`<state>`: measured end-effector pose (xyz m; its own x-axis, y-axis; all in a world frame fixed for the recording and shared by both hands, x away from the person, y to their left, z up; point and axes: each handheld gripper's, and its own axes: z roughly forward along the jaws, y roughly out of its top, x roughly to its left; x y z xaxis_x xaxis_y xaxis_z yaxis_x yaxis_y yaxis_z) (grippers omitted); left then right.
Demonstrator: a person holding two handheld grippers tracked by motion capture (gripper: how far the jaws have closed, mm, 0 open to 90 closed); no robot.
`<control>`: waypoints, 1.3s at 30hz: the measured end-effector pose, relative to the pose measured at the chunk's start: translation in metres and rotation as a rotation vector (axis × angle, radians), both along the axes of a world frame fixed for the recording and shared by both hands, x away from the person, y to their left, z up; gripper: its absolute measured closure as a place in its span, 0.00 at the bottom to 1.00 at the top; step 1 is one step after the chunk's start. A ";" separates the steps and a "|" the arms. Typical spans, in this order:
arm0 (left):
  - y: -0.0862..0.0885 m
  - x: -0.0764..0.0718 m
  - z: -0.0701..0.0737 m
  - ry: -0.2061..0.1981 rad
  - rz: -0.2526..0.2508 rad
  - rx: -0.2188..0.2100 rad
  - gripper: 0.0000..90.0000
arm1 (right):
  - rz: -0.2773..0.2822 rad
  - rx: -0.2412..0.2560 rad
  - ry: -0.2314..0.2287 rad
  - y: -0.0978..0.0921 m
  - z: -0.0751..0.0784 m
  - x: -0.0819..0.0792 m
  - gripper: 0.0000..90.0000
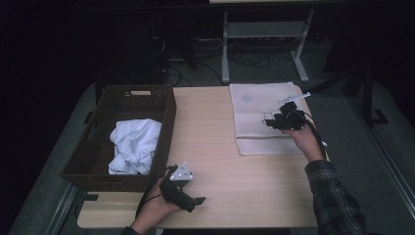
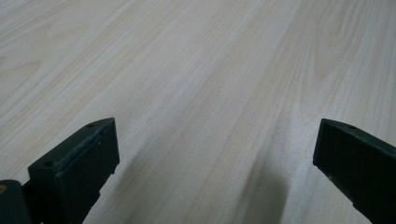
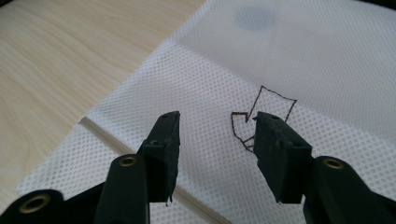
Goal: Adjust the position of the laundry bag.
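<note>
Right gripper [image 1: 272, 121] hovered half-open over the folded white cloth [image 1: 254, 127] at two o'clock; basket [image 1: 98, 161] held one crumpled cloth [image 1: 133, 146], this one remained.

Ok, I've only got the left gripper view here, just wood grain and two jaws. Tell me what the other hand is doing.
Observer: The right gripper hovers over a folded white mesh cloth at the table's far right, jaws apart with nothing between them.
Operator: Describe that cloth.
Observer: It lies flat, with a thin brown outline drawn on it just ahead of the jaws and a faint grey spot farther up.
Operator: Now say what's near my gripper.
Observer: Your left gripper sits at the near edge of the table, right beside a dark wicker basket holding a crumpled white cloth.
</note>
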<state>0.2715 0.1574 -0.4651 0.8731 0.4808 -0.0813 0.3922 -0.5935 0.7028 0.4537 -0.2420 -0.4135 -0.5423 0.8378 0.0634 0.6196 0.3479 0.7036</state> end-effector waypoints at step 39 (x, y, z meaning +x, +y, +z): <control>0.000 -0.001 -0.001 0.003 -0.007 -0.001 0.00 | -0.227 -0.023 0.049 0.008 -0.032 0.072 0.95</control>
